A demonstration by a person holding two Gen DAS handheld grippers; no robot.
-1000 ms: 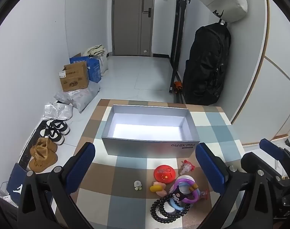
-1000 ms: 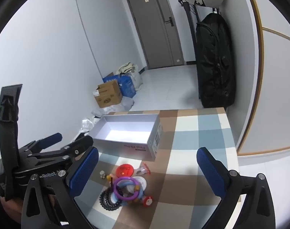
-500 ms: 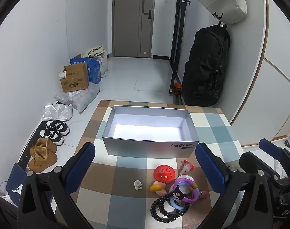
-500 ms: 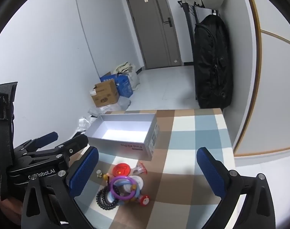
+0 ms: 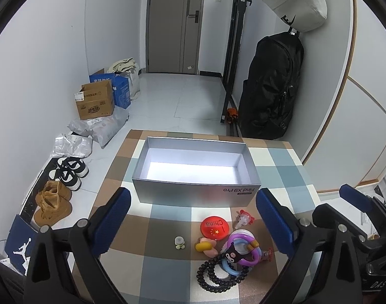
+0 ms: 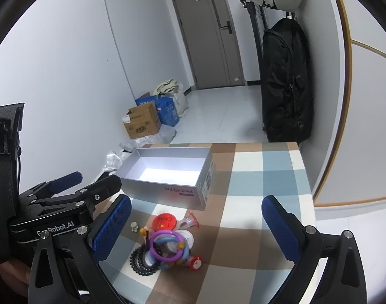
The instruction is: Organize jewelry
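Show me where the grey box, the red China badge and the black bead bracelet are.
grey box [image 5: 193, 193], left wrist view, on its front wall.
red China badge [image 5: 214, 228], left wrist view, on the middle of its face.
black bead bracelet [image 5: 205, 280], left wrist view, on the beads at its lower left.

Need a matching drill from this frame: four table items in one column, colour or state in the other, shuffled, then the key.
Items
1. box
2. round badge
3. bead bracelet
4. top ring in the pile

Colour or state
A. black, lying on the cloth at the near edge of the pile
B. purple
C. silver-grey, lid off, nothing inside
D. red, with a flag and "China" on it

Pairs: 1-C, 2-D, 3-A, 4-B
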